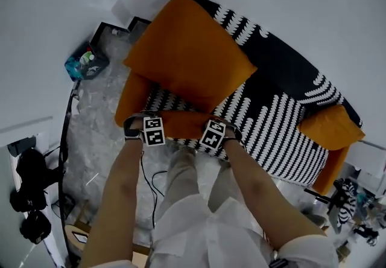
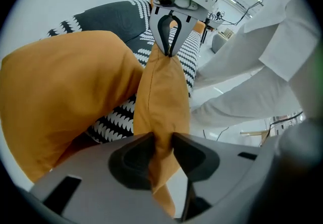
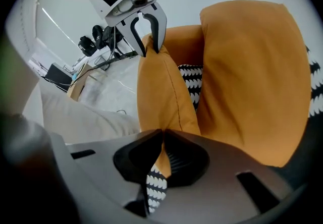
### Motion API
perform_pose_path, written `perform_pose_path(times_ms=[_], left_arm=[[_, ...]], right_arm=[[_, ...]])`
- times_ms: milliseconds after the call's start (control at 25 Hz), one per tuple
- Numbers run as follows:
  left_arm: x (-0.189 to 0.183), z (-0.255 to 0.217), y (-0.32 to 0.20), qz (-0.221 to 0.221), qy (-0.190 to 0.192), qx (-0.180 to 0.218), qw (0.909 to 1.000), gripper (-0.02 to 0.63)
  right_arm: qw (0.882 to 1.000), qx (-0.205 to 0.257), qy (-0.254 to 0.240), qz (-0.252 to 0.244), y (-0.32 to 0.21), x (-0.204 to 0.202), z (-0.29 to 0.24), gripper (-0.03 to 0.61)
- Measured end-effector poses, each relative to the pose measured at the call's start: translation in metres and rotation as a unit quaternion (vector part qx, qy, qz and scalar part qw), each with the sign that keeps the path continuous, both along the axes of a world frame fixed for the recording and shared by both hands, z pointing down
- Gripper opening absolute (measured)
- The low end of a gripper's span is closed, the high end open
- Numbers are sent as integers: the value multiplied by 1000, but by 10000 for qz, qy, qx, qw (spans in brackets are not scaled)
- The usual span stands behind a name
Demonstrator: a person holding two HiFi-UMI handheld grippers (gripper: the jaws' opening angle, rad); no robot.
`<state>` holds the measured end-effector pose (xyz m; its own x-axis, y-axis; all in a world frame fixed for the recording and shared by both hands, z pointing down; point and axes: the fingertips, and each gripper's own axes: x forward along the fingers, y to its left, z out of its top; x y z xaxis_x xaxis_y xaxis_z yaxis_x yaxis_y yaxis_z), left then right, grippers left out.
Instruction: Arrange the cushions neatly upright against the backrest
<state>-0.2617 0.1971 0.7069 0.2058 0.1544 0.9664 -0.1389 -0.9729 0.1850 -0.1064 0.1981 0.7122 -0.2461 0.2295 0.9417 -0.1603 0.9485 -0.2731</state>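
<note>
Showing a person at the front edge of a black-and-white patterned sofa (image 1: 283,122), with a gripper in each hand, both pointing steeply down. The left gripper (image 2: 162,143) is narrowly closed on the near edge of an orange cushion (image 2: 160,92), its pads pressing a fold of the fabric. The right gripper (image 3: 162,140) is almost fully closed, pinching a thin corner of the same edge. Each gripper view shows the other gripper clamped at the far end of that edge. The orange cushion lies at the front of the seat, away from the backrest. A larger cushion (image 1: 190,49), also orange, rests tilted just behind it, towards the sofa's left end. A third cushion (image 1: 332,128) sits at the right end, well apart. Grey marbled floor (image 1: 99,134) lies to the left.
</note>
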Motion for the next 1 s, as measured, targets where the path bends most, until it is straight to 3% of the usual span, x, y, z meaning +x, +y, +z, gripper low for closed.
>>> perform_pose_path(times_ms=[160,280,400,480,600,680,760,840,880,920,1000], left_arm=[[-5,1,-18,-317,-37,321,9990,156],[-10,-17,-37,-549,20,620,9966,242],[0,-53,-74,-1098,452,1029,9876,219],[8,-91,-106,-1981,1136,1201,9661,198],[10,-153,-148,-3432,2236,1287,9031,157],[15,-185,-168,-3929,2709,1345,8684,135],[18,-208,-182,-4110,2939,1467,8504,117],[20,-222,-195,-4094,3007,1572,8469,115],[23,-226,-201,-3997,2972,1613,8520,115],[27,-228,-206,-3833,2887,1650,8617,123],[36,-227,-218,-3304,2585,1744,8908,160]], right_arm=[[9997,90,-75,200,-15,-6,-4,24],[9991,152,-170,351,-29,-12,-18,91],[9963,407,-344,681,-59,-5,-42,92],[9909,608,-569,1055,-84,-6,-64,92],[9791,714,-936,1657,-116,-10,-98,99],[9740,807,-1046,1843,-137,-4,-114,122],[9705,920,-1082,1948,-158,1,-128,156],[9670,1026,-1125,2044,-178,7,-140,178],[9657,1063,-1143,2073,-187,10,-143,192],[9653,1088,-1130,2088,-193,16,-146,200],[9654,1129,-1080,2086,-205,28,-148,217]])
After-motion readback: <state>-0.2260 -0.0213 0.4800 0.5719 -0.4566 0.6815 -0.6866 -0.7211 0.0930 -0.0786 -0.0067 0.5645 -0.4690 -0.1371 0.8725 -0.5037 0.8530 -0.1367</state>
